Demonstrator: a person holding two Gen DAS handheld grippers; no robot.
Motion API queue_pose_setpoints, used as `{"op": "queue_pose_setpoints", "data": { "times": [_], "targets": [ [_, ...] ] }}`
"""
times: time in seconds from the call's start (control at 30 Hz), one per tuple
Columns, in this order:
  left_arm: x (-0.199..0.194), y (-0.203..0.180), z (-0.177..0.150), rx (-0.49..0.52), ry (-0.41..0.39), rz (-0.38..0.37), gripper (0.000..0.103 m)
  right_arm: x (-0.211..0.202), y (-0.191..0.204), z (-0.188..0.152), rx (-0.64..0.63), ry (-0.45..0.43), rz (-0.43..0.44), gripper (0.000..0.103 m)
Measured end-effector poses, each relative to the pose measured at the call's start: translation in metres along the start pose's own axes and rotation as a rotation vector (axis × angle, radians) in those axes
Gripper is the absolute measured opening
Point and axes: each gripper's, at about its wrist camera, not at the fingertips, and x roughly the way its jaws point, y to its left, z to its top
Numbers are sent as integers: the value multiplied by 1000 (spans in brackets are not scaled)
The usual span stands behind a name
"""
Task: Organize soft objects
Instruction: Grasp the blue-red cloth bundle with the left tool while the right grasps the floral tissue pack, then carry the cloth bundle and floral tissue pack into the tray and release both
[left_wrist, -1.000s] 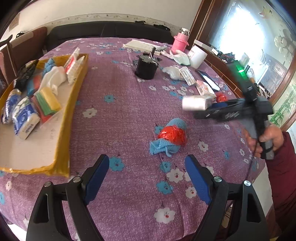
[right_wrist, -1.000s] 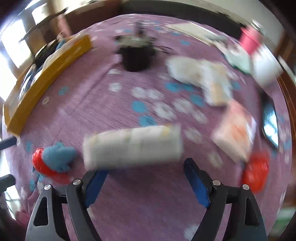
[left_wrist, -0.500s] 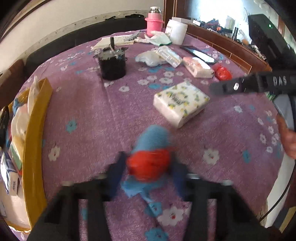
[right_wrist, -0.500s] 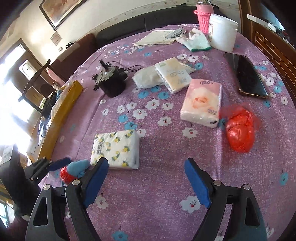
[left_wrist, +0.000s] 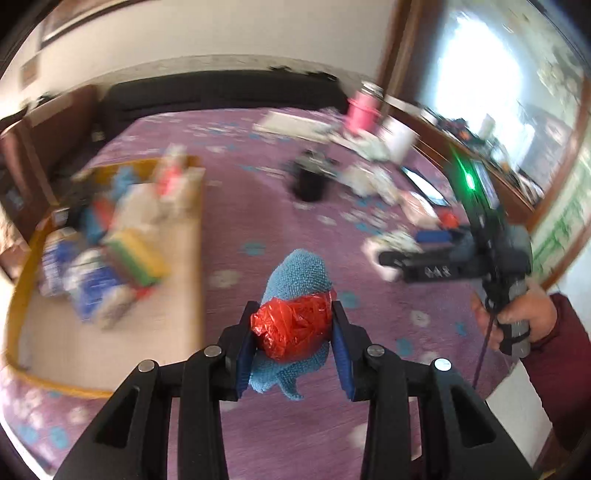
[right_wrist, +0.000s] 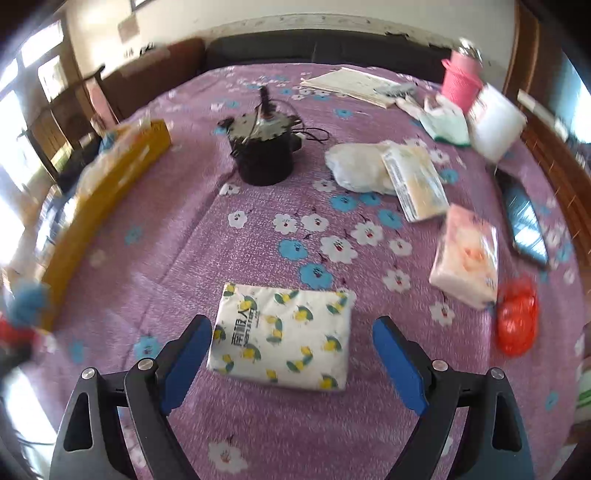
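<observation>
My left gripper (left_wrist: 292, 334) is shut on a blue cloth bundle with a red plastic wrap (left_wrist: 295, 291) and holds it above the purple flowered tablecloth (left_wrist: 258, 206). To its left is the yellow tray (left_wrist: 201, 236) with several soft items. My right gripper (right_wrist: 292, 360) is open, its blue pads on either side of a white lemon-print tissue pack (right_wrist: 282, 336) that lies on the cloth. The right gripper also shows in the left wrist view (left_wrist: 424, 254). The held bundle shows blurred at the left edge of the right wrist view (right_wrist: 26, 306).
A black pot with a cable (right_wrist: 264, 151) stands mid-table. A pink tissue pack (right_wrist: 467, 258), a red plastic ball (right_wrist: 517, 321), a yellow tissue pack (right_wrist: 415, 182), a white bag (right_wrist: 356, 166), a phone (right_wrist: 526, 225), a pink bottle (right_wrist: 461, 81) and papers (right_wrist: 351, 86) lie to the right and back.
My left gripper closed on the blue and red bundle and lifted it toward the tray side. My right gripper let go of the lemon-print pack, which now lies between its open fingers.
</observation>
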Motion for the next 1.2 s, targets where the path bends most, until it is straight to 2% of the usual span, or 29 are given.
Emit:
{"op": "queue_pose_setpoints", "data": {
  "times": [0.03, 0.07, 0.1, 0.2, 0.33, 0.47, 0.6, 0.67, 0.7, 0.73, 0.8, 0.93, 1.13, 1.2],
  "targets": [
    [-5, 12, -2, -21, -5, 21, 36, 3, 2, 0, -10, 11, -17, 91],
    [-10, 26, -3, -47, -10, 47, 36, 6, 3, -1, -15, 25, -11, 82],
    [-15, 42, -6, -79, -11, 77, 36, 8, 3, -2, -14, 37, 6, 78],
    [-22, 92, -14, -179, 12, 169, 36, 1, 2, -4, -7, 18, 14, 77],
    [-17, 142, -22, -252, 71, 302, 36, -20, 3, -2, 10, -49, 10, 77],
    [-1, 170, -16, -273, 122, 378, 36, -40, 17, 8, -7, -93, 43, 78],
    [19, 187, -5, -272, 147, 408, 37, -56, 47, 17, -55, -128, 89, 78],
    [26, 189, 1, -258, 137, 441, 46, -61, 68, 20, -87, -141, 112, 78],
    [30, 191, 4, -257, 131, 429, 59, -62, 75, 22, -98, -144, 119, 78],
    [33, 194, 5, -257, 129, 429, 68, -63, 84, 23, -113, -146, 130, 78],
    [35, 196, 8, -248, 114, 451, 71, -63, 104, 27, -139, -144, 155, 78],
    [16, 197, 4, -297, 69, 369, 73, -60, 143, 36, -180, -129, 229, 78],
    [-45, 195, -15, -349, -97, 363, 81, -41, 211, 45, -253, -56, 376, 78],
    [-62, 199, -24, -377, -140, 358, 81, -29, 238, 48, -261, 5, 466, 78]
  ]
}}
